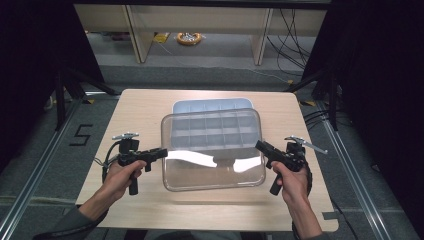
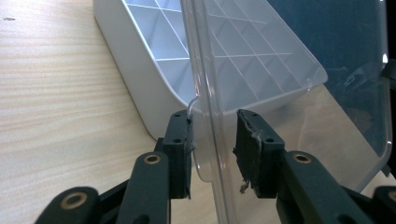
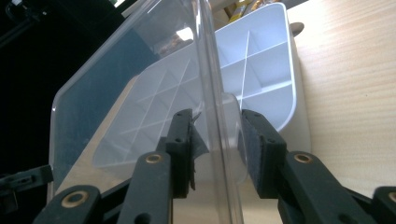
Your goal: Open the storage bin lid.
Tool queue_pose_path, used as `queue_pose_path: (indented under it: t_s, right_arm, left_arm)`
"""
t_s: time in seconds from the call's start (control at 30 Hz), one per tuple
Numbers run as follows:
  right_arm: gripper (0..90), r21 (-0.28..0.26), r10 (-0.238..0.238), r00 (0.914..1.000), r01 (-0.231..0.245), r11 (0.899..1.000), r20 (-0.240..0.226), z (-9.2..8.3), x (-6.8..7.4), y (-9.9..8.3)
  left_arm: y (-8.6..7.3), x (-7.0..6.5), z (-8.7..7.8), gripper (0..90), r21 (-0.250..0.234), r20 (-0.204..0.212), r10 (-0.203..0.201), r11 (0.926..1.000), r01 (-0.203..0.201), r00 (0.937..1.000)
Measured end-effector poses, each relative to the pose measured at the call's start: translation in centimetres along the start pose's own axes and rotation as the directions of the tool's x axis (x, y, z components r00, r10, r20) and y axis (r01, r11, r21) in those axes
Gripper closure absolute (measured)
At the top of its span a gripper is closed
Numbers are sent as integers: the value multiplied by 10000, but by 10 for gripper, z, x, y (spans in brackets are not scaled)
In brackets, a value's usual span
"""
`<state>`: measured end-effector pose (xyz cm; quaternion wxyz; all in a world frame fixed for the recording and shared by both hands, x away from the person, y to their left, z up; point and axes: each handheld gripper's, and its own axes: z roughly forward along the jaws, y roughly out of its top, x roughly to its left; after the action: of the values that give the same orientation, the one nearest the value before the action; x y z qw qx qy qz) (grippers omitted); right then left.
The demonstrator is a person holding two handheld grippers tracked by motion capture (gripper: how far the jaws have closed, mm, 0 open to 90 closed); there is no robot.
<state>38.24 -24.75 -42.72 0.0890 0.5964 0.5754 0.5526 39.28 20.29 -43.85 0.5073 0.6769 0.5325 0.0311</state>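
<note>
A clear plastic lid (image 1: pixel 212 150) hangs tilted over the near part of a white divided box (image 1: pixel 210 106) on the wooden table (image 1: pixel 140 110). My left gripper (image 1: pixel 162 151) is shut on the lid's left rim and my right gripper (image 1: pixel 259 145) on its right rim. In the left gripper view the jaws of the gripper (image 2: pixel 212 121) stand either side of the lid's edge (image 2: pixel 289 56), with the box (image 2: pixel 135 60) behind. In the right gripper view the gripper (image 3: pixel 215 116) clamps the lid's rim (image 3: pixel 140 84) in the same way, and the box's compartments (image 3: pixel 275 56) show through it.
Bare tabletop lies on both sides of the box and along the near edge (image 1: pixel 210 215). Beyond the table are shelf legs (image 1: pixel 137 35) and a yellow roll (image 1: pixel 189 38) on the floor. Metal rails (image 1: pixel 35 175) run beside the table.
</note>
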Motion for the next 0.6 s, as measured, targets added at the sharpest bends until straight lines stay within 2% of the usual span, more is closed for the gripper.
queue_pose_path:
  t_s: [0.17,0.23,0.3,0.37,0.53,0.6]
  right_arm:
    - [657,206,-1,10000,1,9998,23,-9,-2,-12]
    - [653,122,-1,9999,2,9999,-106,-12,-3,-16]
    - [652,196,68,10000,-69,9998,16,-16,-3,-19]
    - [648,100,-26,10000,27,9999,-87,-19,-4,-22]
    - [652,66,31,10000,-31,10000,7,-27,-2,-27]
    - [653,49,-78,10000,78,10000,-10,-31,-1,-29]
  left_arm:
    - [-4,-5,-8,651,-7,199,109,9999,-108,9997]
    - [-7,-7,-10,652,32,224,188,9998,-188,9996]
    - [-10,-9,-12,654,26,260,197,9998,-198,9995]
    - [-14,-12,-13,654,91,288,282,9996,-285,9992]
    - [-22,-15,-15,653,192,330,331,9992,-337,9989]
    - [-26,-15,-16,655,256,467,330,9991,-343,9984]
